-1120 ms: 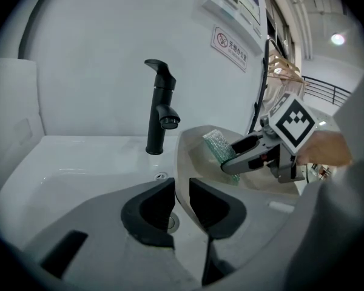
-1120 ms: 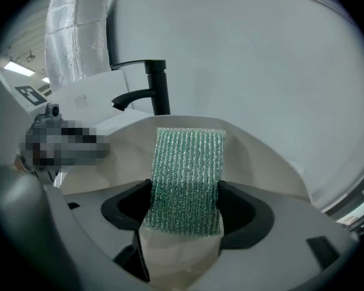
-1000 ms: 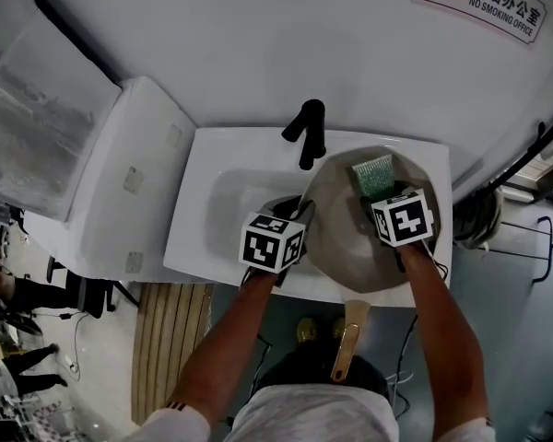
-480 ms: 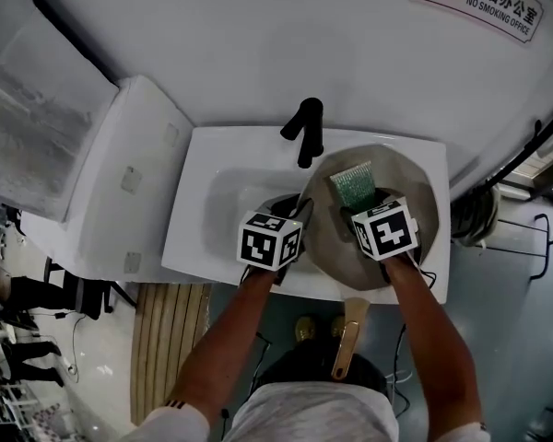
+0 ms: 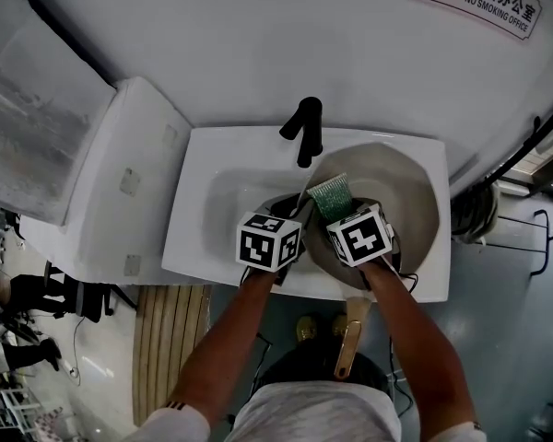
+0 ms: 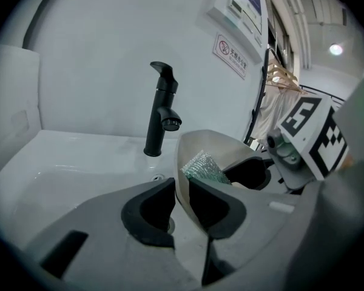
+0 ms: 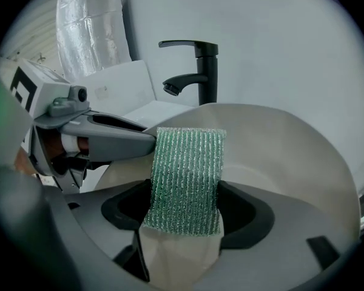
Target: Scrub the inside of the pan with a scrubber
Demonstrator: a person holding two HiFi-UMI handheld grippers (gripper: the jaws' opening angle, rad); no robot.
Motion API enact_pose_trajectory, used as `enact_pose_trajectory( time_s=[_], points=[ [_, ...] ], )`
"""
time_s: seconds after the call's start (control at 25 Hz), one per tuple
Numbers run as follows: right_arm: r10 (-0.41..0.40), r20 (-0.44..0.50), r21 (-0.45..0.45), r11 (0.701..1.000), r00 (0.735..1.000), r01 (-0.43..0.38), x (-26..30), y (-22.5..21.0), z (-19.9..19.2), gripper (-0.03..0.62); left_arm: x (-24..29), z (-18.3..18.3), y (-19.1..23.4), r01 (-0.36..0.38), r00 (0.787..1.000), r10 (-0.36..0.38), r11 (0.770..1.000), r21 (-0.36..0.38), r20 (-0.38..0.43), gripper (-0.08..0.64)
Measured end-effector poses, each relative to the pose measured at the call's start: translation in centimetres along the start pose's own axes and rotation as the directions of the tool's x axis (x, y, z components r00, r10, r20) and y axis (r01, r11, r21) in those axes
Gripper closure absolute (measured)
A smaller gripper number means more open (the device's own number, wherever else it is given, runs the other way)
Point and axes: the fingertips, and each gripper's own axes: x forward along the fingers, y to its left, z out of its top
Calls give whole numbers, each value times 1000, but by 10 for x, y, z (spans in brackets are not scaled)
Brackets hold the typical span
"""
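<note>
A beige pan stands tilted in the right part of the white sink. Its wooden handle reaches out past the sink's front edge. My left gripper is shut on the pan's left rim, with one jaw inside and one outside. My right gripper is shut on a green mesh scrubber. The scrubber lies against the pan's inside near its left wall, close to the left gripper. From the left gripper view the scrubber shows just behind the rim.
A black faucet stands at the back of the sink, just above the pan's left edge. A white tank adjoins the sink on the left. A slatted wooden mat lies on the floor below. The wall is close behind.
My right gripper has drawn the scrubber leftward and nearer across the pan's inside, from the far right side to the left wall. The left gripper has held still on the rim.
</note>
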Motion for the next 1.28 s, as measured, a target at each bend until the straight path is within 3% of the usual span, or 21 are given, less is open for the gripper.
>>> enact_pose_trajectory(
  time_s=[0.2,0.44,0.92,1.28],
  points=[
    [10,-18,25,1000,1000,-9,5,2,-5,247,0,-1,1,3,1000,-3,1000,-6,-1,480],
    [-17,-25,-6,1000,1000,17,6,-8,-9,247,1,-1,1,8,1000,-8,1000,-6,-1,480],
    [-149,-67,8,989,987,150,-28,-80,-38,247,1,-2,3,-7,1000,7,1000,0,-5,480],
    [-169,-53,24,985,984,170,-44,-98,-41,247,2,-1,0,-16,1000,16,1000,7,-6,480]
  ],
)
